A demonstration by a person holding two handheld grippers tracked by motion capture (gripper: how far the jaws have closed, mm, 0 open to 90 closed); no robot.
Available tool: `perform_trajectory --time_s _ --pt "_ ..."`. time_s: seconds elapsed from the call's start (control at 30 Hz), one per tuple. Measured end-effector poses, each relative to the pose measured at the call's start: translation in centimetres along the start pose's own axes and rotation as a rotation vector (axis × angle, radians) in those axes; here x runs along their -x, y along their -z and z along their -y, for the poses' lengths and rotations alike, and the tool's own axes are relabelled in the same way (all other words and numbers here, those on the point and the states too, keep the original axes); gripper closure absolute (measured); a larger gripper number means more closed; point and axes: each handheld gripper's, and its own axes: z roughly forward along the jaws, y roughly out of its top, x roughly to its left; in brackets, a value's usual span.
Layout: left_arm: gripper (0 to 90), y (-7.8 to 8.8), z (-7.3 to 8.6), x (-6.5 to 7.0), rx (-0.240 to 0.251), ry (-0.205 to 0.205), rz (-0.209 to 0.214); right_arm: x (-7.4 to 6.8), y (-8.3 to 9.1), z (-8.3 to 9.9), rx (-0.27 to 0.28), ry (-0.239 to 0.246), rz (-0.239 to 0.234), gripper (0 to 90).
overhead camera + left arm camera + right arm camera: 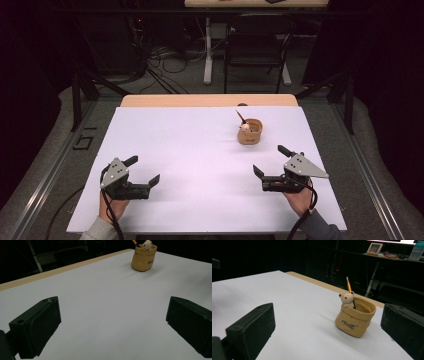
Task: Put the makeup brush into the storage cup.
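Two hand-held black two-jaw grippers, the left gripper (142, 170) and the right gripper (270, 160), each carry a grey three-cornered plate with small dark holes. Their jaws are blocky matte black pads with small screw holes. A black cable trails from each. The person wears grey sleeves (320, 231).

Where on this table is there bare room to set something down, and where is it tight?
Most of the white table is bare: the whole left half beyond the left hand-held gripper, and the middle between it and the right hand-held gripper. The one tighter spot is the far right, around the sack-shaped pen holder ahead of the right hand-held gripper.
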Motion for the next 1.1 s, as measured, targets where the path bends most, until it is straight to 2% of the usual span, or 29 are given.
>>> perform_trajectory --time_s 0.27,0.37,0.73,0.83,0.87,0.9,1.1 --pt "0.0 0.3 0.5 0.4 0.004 -0.001 -0.014 -0.5 0.4 0.9 -0.032 -0.014 0.006 0.0" --pt "0.0 0.3 0.7 0.6 -0.006 -0.019 -0.022 -0.6 0.6 1.2 -0.044 -0.024 0.004 0.0" --pt "0.0 0.3 1.2 1.3 -0.020 -0.024 -0.015 -1.3 1.4 2.2 -0.100 -0.048 -0.002 0.0" --pt "0.0 0.3 1.3 1.4 -0.026 -0.022 -0.012 -1.4 1.6 2.4 -0.110 -0.054 -0.002 0.0" --pt "0.0 0.3 1.4 1.5 -0.027 -0.021 -0.012 -1.5 1.5 2.5 -0.092 -0.059 0.003 0.0" --pt "0.0 0.3 1.4 1.6 -0.030 -0.023 -0.013 -1.5 1.7 2.4 -0.106 -0.057 0.000 0.0" --pt "0.0 0.4 1.6 1.8 -0.041 -0.028 -0.015 -1.6 2.2 2.6 -0.113 -0.068 -0.002 0.0"
